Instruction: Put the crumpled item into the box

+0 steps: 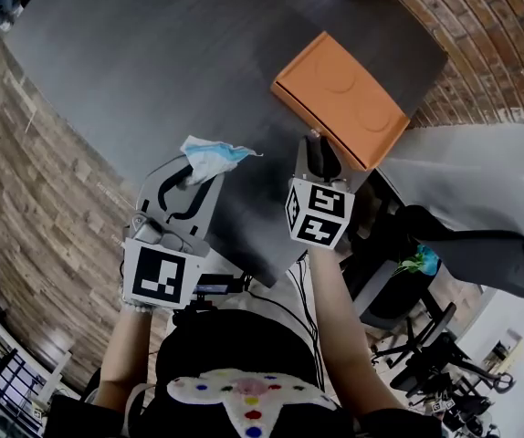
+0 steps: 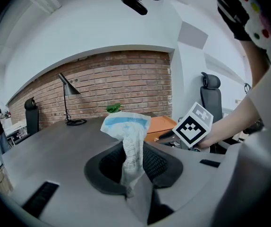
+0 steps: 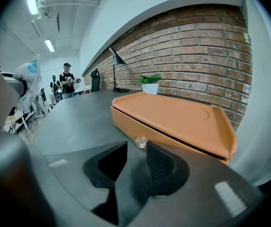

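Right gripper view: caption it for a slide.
Open right claw facing the small clear knob of the closed orange box on the dark table.

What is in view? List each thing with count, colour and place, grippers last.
Dark grey table: one, dark grey, centre.
Flat orange box: one, orange, closed, table's right edge.
Small clear knob: one, clear, box's front.
Crumpled white-and-blue item: one, white and blue, above the table.
Potted plant: one, green, white pot, table's far edge.
Black desk lamp: one, black, table's far end.
Black office chair: one, black, beside the table.
Left gripper: one, grey, shut on the crumpled item.
Right gripper: one, grey, jaws apart before the knob.
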`<act>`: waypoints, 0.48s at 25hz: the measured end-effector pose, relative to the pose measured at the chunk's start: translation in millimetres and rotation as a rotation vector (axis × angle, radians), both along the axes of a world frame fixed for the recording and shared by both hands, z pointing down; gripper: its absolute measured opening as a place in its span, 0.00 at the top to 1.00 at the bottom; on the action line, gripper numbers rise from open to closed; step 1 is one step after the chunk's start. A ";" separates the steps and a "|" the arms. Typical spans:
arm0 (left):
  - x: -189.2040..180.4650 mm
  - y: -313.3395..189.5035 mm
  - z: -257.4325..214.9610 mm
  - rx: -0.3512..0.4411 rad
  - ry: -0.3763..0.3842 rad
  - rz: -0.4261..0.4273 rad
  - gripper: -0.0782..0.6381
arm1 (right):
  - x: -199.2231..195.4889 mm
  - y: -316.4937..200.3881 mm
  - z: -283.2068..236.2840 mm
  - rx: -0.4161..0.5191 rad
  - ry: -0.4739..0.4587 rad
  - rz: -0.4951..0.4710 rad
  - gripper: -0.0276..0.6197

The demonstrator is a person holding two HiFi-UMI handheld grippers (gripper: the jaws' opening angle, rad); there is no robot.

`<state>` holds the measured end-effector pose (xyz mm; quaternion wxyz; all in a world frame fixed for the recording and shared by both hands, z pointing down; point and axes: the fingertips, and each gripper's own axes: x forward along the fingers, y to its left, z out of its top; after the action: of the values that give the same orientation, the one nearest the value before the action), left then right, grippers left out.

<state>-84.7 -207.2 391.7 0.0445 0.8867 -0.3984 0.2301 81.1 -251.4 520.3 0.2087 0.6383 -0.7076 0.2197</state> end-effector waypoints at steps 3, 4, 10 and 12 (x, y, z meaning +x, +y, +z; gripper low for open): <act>1.1 -1.0 1.2 -0.002 0.001 0.007 0.78 | -1.8 -2.8 2.7 -0.008 0.002 -0.005 0.77; 0.9 -0.8 1.5 -0.002 0.002 0.009 0.78 | -3.0 -3.4 3.3 -0.011 0.002 -0.007 0.77; 0.4 -1.5 4.1 -0.009 0.008 0.008 0.78 | 3.6 -6.1 5.7 -0.027 0.045 0.015 0.85; 1.0 -1.6 4.9 -0.012 0.009 0.008 0.78 | 4.3 -6.6 6.1 -0.035 0.060 0.011 0.85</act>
<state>-83.7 -208.8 396.6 0.0506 0.8890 -0.3934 0.2289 85.4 -258.0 526.4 0.2396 0.6446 -0.6937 0.2140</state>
